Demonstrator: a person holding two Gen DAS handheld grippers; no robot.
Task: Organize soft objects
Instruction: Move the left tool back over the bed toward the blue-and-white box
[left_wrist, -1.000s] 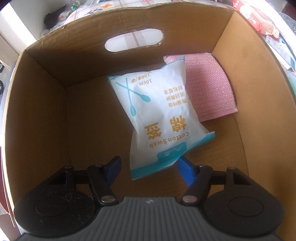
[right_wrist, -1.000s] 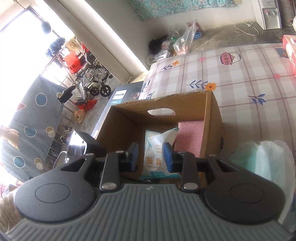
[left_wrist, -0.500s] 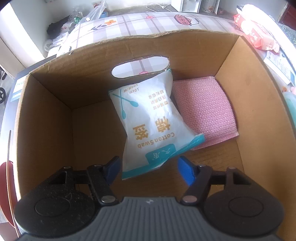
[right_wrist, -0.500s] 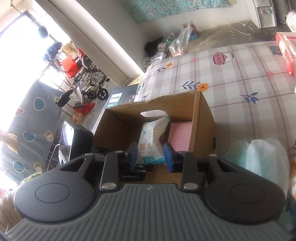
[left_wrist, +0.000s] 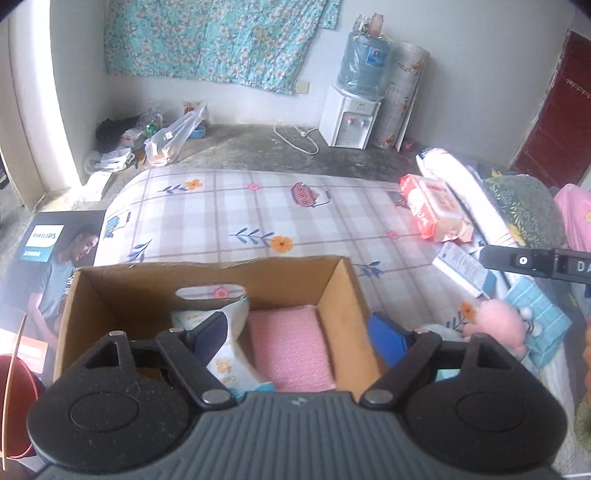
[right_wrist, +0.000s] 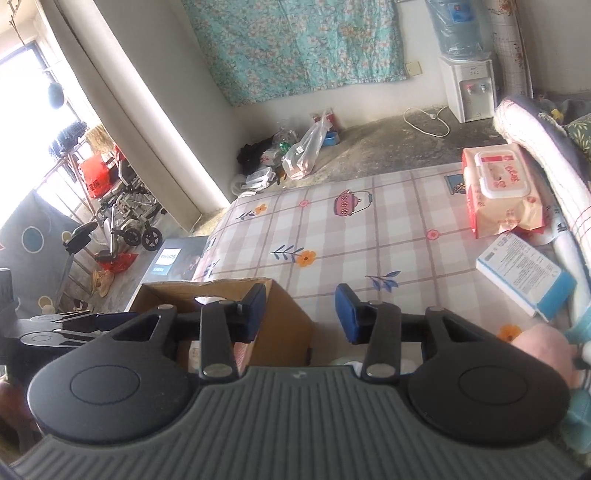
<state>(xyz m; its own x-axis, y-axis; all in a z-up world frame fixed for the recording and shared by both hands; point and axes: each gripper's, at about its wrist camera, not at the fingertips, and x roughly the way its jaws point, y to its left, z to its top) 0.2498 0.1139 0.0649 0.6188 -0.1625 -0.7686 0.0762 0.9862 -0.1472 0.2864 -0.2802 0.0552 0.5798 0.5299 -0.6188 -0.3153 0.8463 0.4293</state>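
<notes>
A cardboard box stands on the checked mat. Inside it lie a white cotton swab bag on the left and a pink cloth on the right. My left gripper is open and empty, raised above the box's near side. My right gripper is open and empty, above the mat just right of the box. A pink plush toy lies right of the box; it also shows in the right wrist view. A red wet wipes pack lies at the far right.
A white and blue packet lies on the mat near the wipes. A rolled quilt borders the right side. A Philips box lies left of the mat. A water dispenser stands by the far wall.
My left gripper has risen and pulled back out of the box, leaving the cotton swab bag inside. My right gripper has swung right, away from the box, and its fingers have spread wider.
</notes>
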